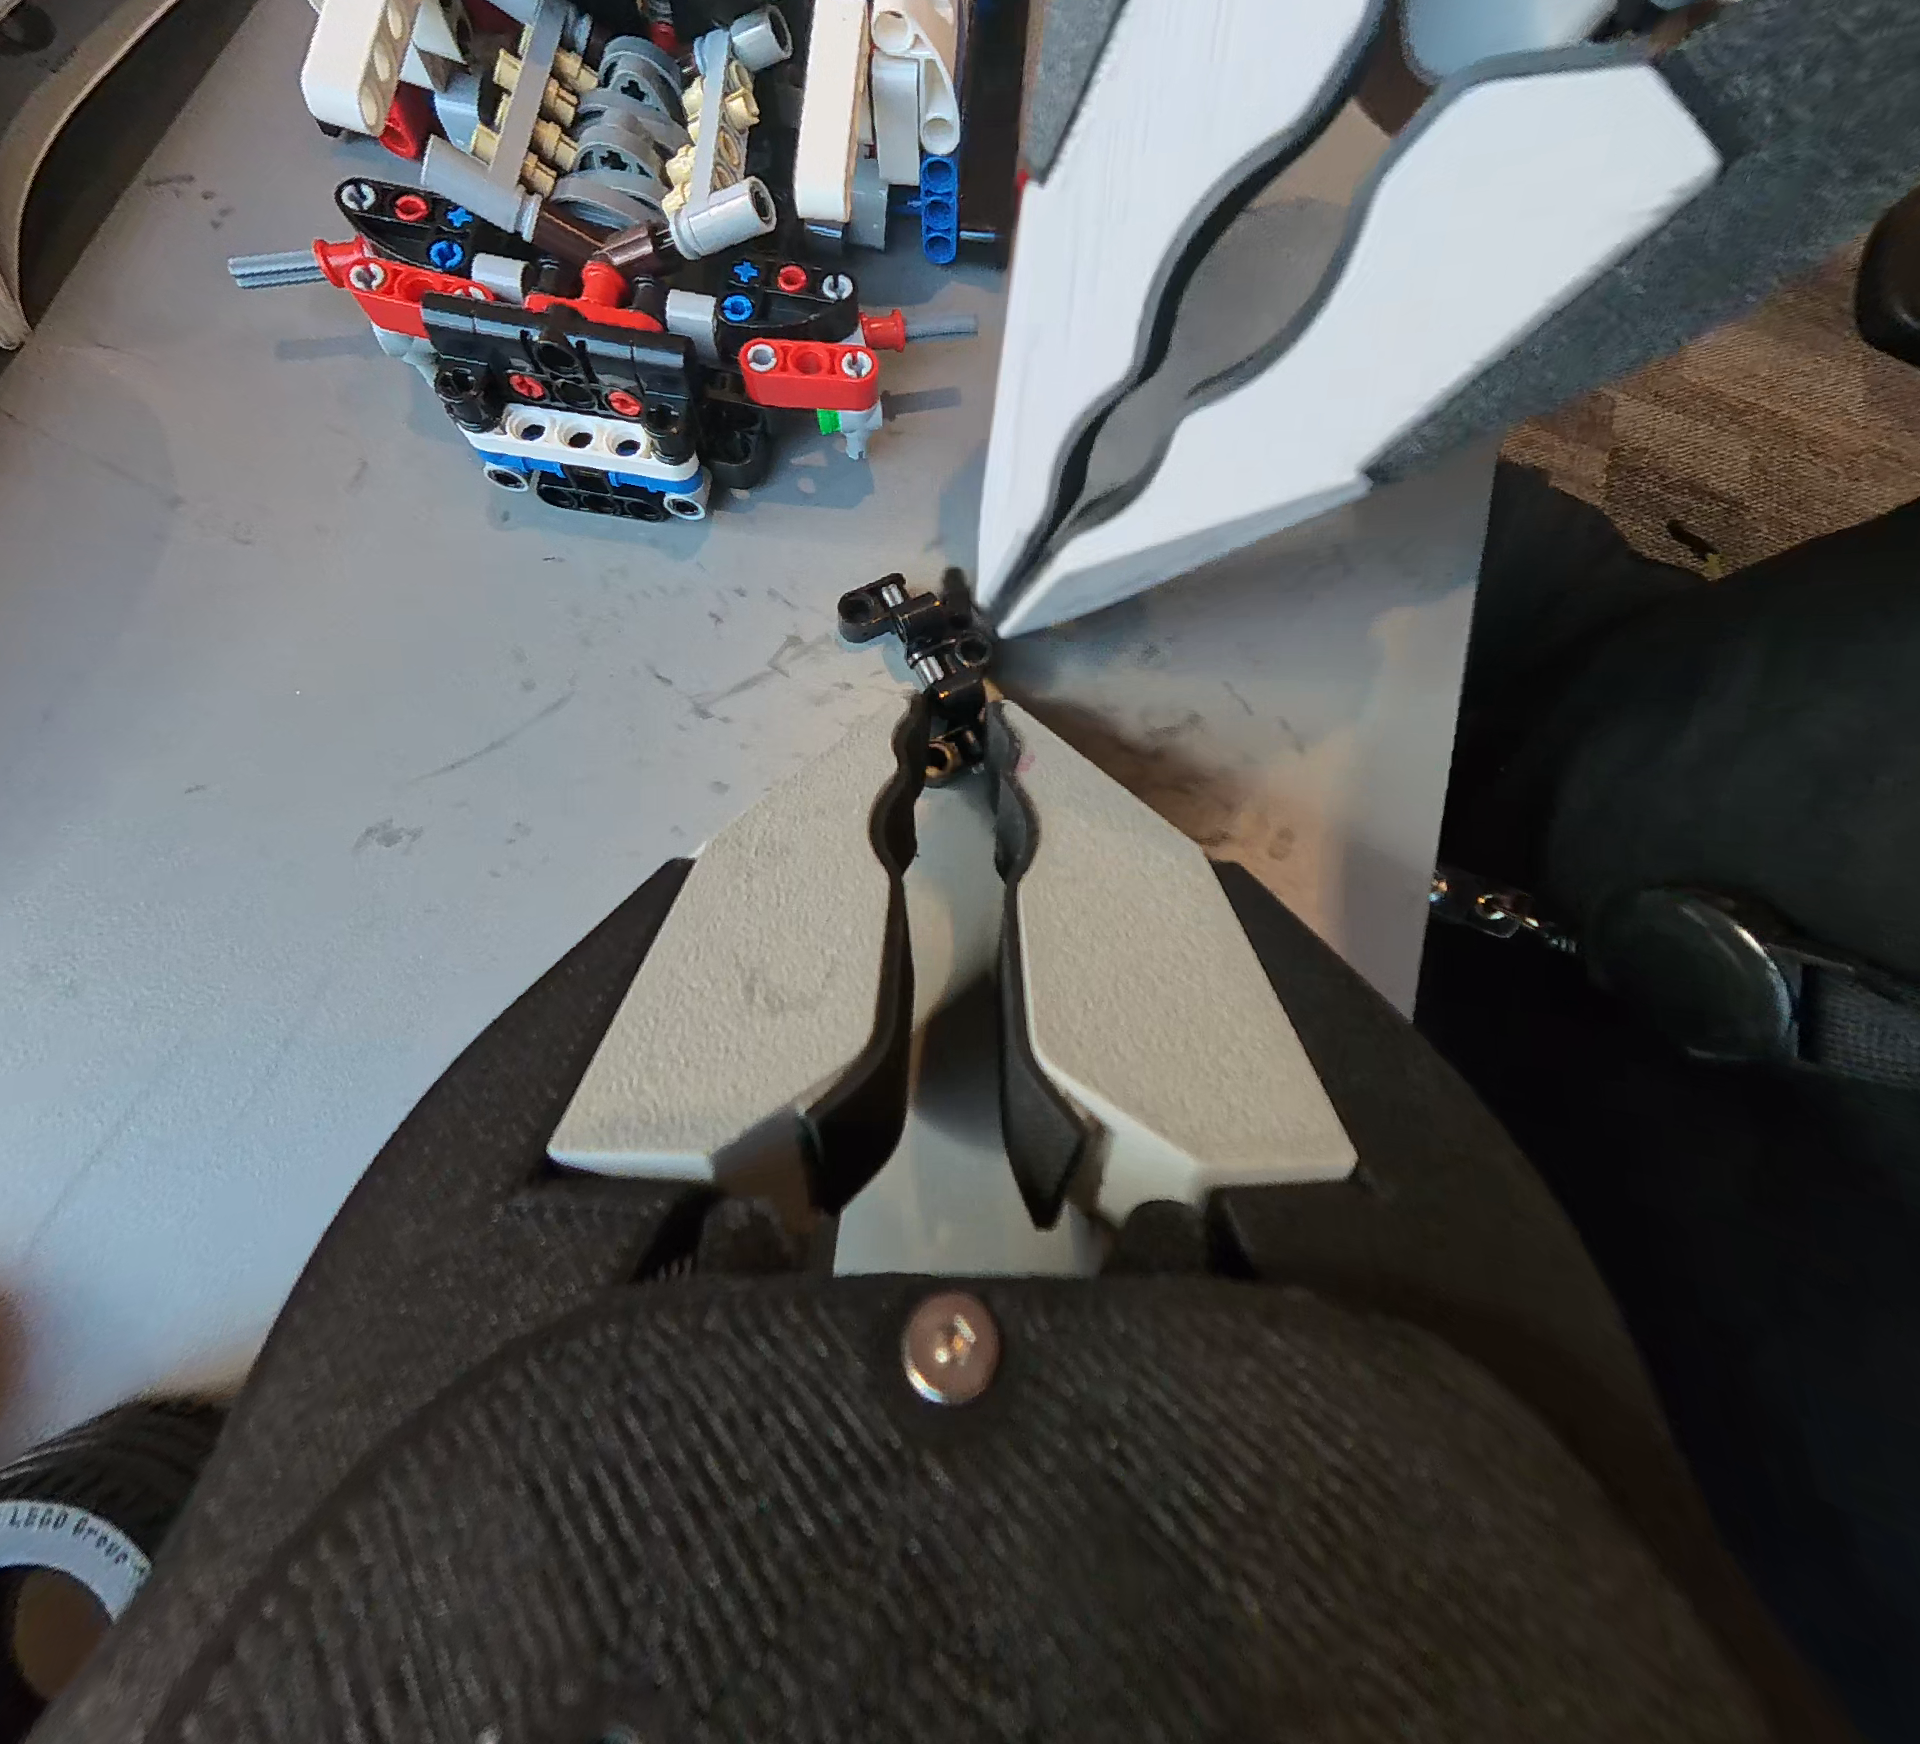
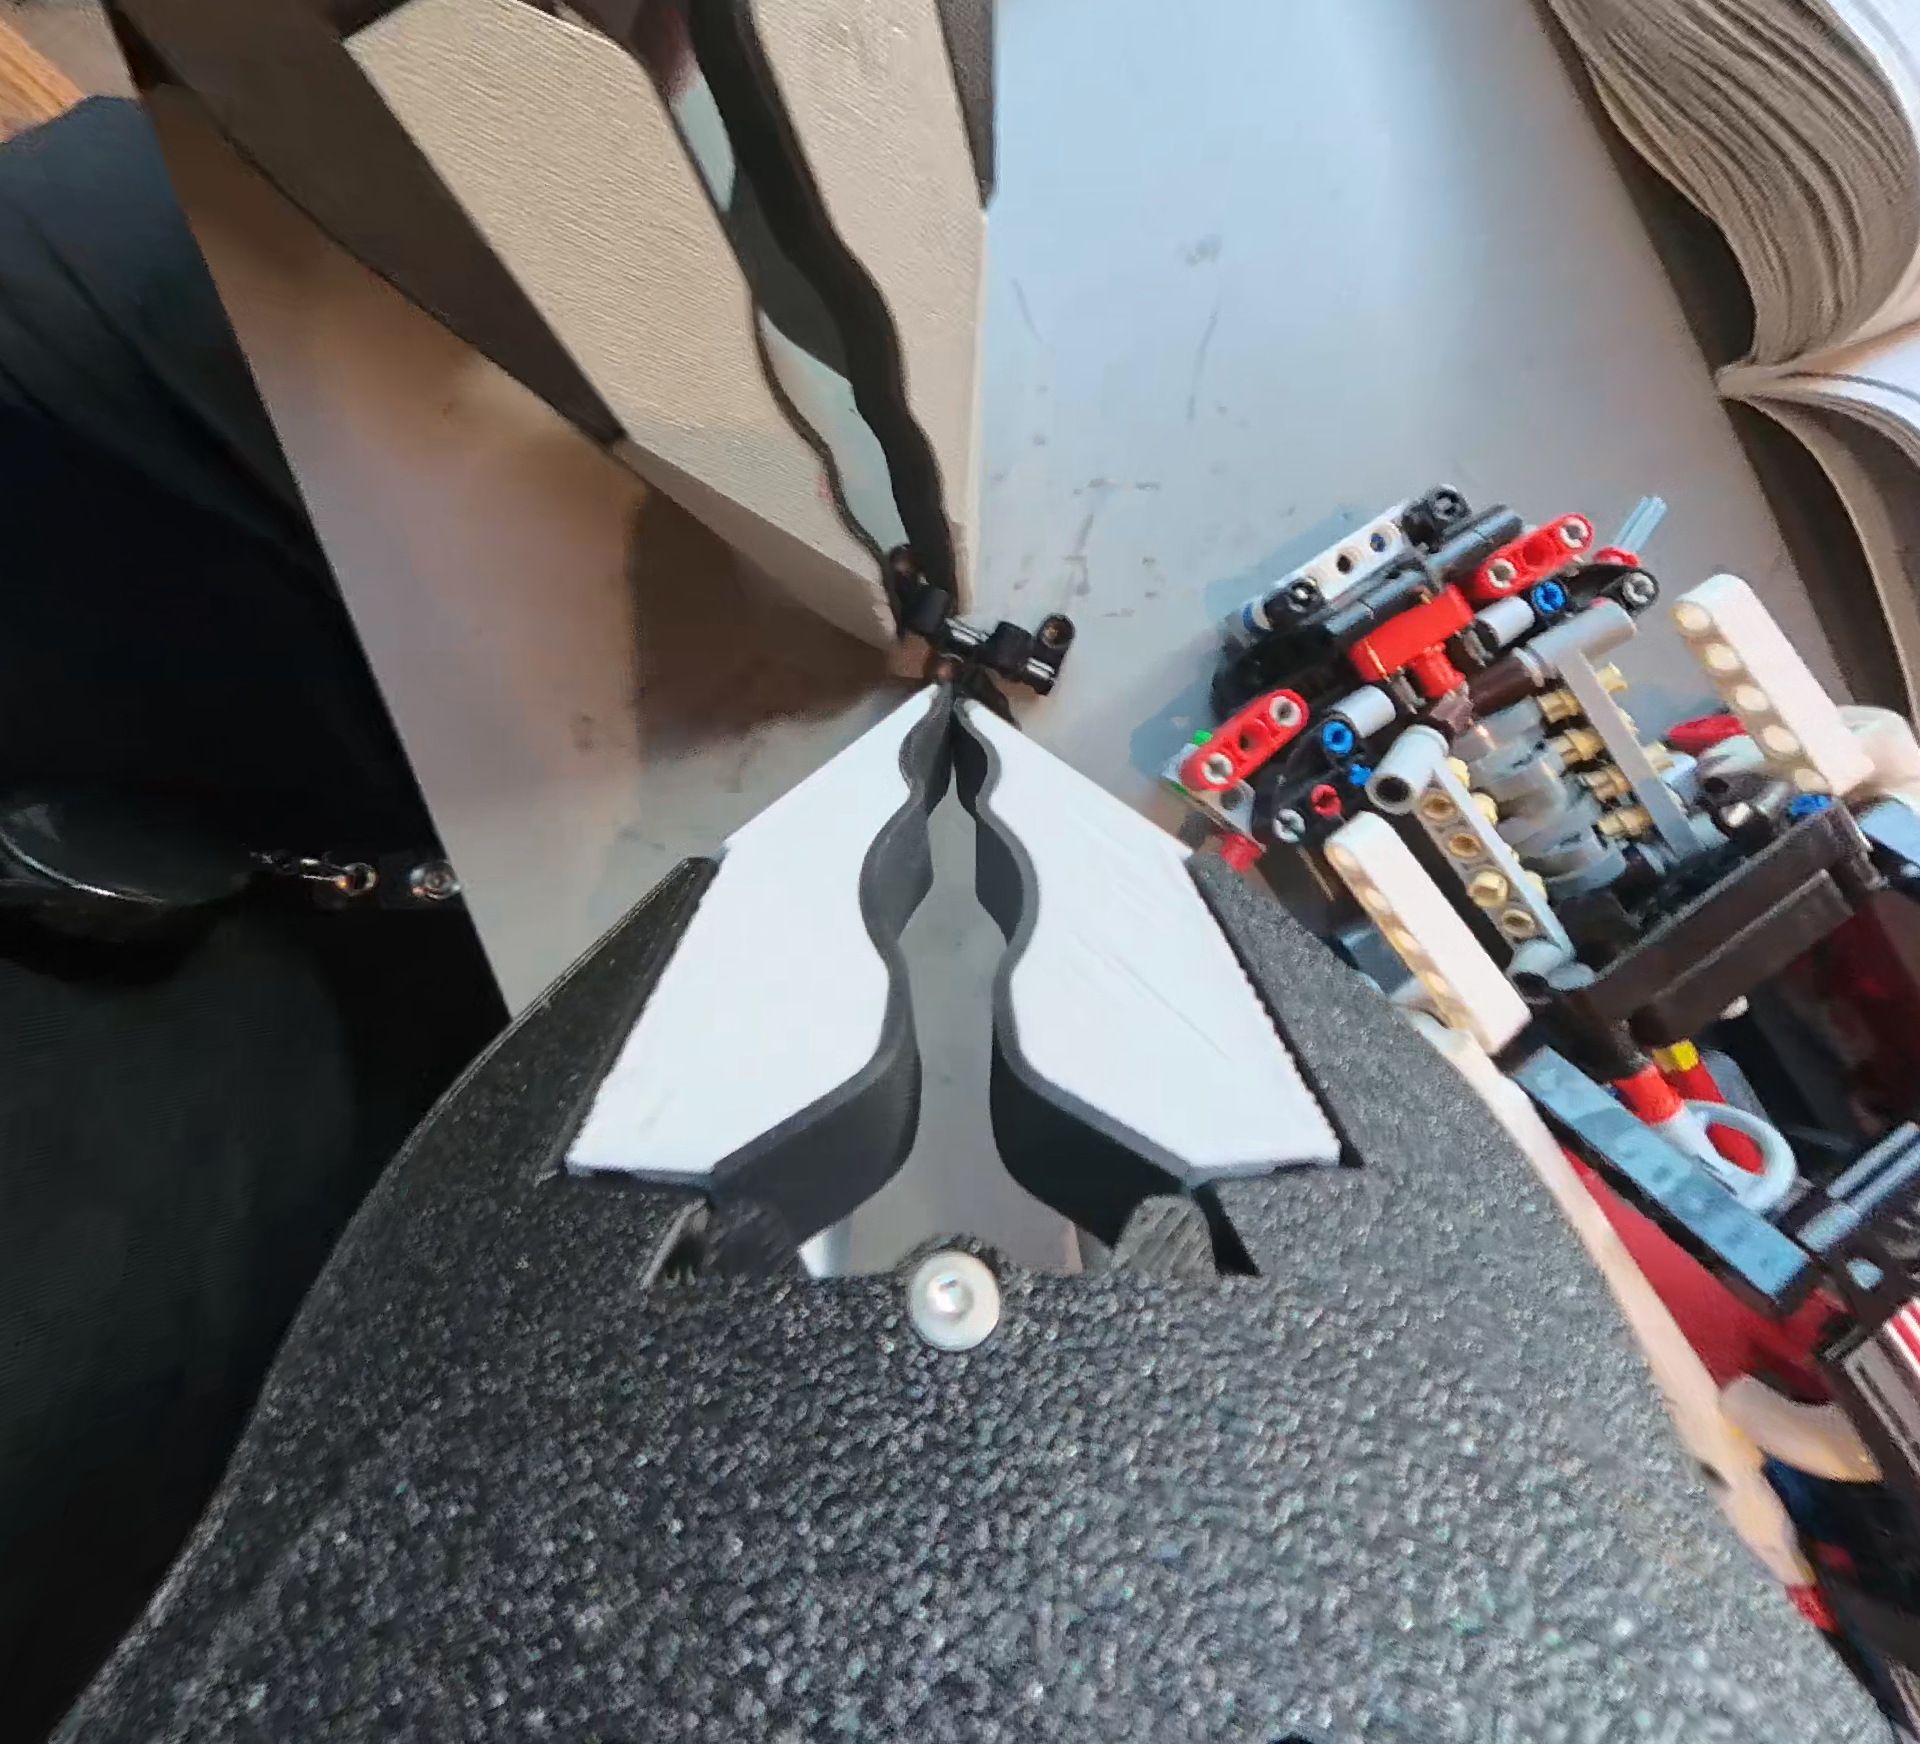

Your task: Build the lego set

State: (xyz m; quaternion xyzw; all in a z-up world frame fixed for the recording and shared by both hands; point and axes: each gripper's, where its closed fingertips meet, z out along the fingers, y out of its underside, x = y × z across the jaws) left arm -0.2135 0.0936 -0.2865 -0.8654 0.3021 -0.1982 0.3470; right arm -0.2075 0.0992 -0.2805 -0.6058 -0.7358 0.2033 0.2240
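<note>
Item: small black connector assembly [image 1: 920, 645], held above the grey table [image 1: 312, 759], near the big lego model [image 1: 623, 167]. My left gripper [image 1: 956, 738] pinches one end; my right gripper [image 2: 951, 707] pinches the other. Risk, as I judge it: twisting apart pops pins loose, dropping pieces.

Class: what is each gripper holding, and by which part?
Both hold one small black connector assembly: left gripper pinches one end, right gripper the opposite end.

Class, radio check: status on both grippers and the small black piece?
Left gripper and right gripper both shut on small black connector piece, tip to tip above grey table. Partly built model sits apart. Nothing in the way.
</note>
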